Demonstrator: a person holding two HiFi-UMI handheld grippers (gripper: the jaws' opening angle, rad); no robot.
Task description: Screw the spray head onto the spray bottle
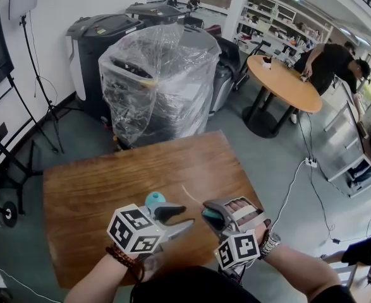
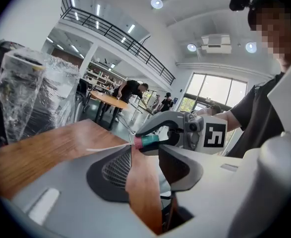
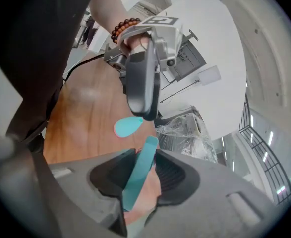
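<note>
1. The left gripper (image 1: 184,216) is pointing in from the left, low over the brown wood-grain table (image 1: 90,182). Its jaws are standing part-way apart. The black ribbed pads (image 2: 116,168) are showing nothing between them but tabletop.
2. Just beyond those jaws in the head view, the small smooth teal plastic teardrop-shaped spray bottle (image 1: 155,199) is sitting on the table. It is close beside the left gripper but not inside it. I cannot tell whether it is standing upright or lying over.
3. Moving right, a thin white flexible dip tube (image 1: 189,194) is hanging in the air. Its long axis is slanting leftward and away from the person, and its free end is near the bottle, to the bottle's right, and not touching it.
4. That tube is running back into the teal plastic spray head with a pink collar (image 2: 149,142).
5. On the right, the right gripper (image 3: 145,157) is clamping a flat teal part of the spray head, with the pads pressing it from both sides.
6. My read is that the coming move is turning on the bottle. It is lying left of the spray head and nearer the left gripper, so that gripper is looking like the one to steady it. The tube tip will need lining up with the bottle's mouth before any threading.
</note>
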